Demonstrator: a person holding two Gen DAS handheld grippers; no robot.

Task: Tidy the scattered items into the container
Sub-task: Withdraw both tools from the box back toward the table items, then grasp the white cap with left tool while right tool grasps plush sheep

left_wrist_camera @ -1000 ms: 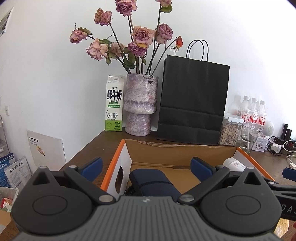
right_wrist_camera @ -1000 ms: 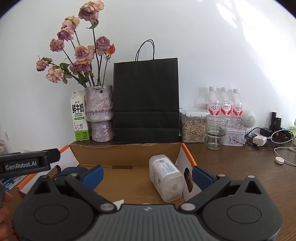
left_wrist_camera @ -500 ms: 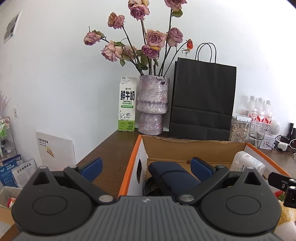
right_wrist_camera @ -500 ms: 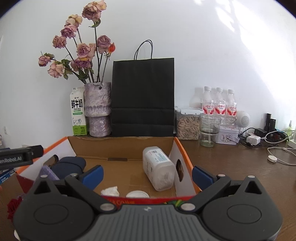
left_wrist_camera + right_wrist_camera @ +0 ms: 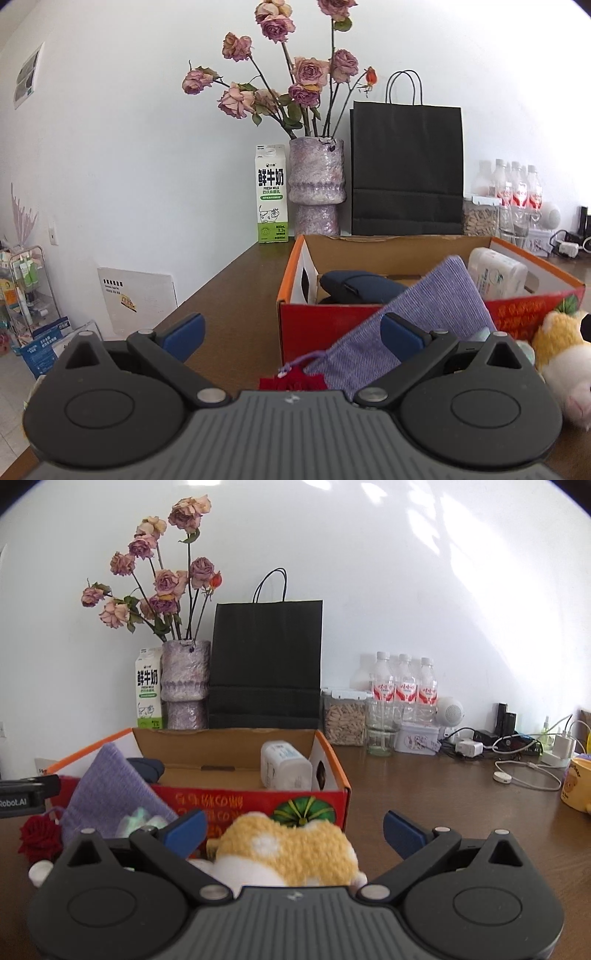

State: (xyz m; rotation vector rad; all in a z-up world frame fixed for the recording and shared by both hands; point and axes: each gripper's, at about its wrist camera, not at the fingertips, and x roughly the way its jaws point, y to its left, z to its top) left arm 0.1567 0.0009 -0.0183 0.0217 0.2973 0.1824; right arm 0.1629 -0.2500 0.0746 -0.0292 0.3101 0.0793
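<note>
An open red and orange cardboard box (image 5: 325,314) (image 5: 258,801) stands on the brown table. Inside lie a dark blue pouch (image 5: 354,286) and a white bottle (image 5: 495,271) (image 5: 284,766). A purple knitted pouch (image 5: 417,314) (image 5: 110,794) leans against the box front, with a red tassel (image 5: 291,382) (image 5: 38,836) beside it. A yellow and white plush toy (image 5: 288,853) (image 5: 561,350) lies in front of the box. My left gripper (image 5: 291,332) is open and empty, low before the box. My right gripper (image 5: 293,829) is open, its jaws on either side of the plush toy.
At the back wall stand a milk carton (image 5: 271,194), a vase of dried roses (image 5: 316,188), a black paper bag (image 5: 406,170), a jar (image 5: 345,718), water bottles (image 5: 402,688) and chargers with cables (image 5: 517,746). A yellow mug (image 5: 578,784) is at the right edge.
Both grippers have pulled back out of the box and dropped lower in front of it. The purple pouch, red tassel and plush toy have come into view.
</note>
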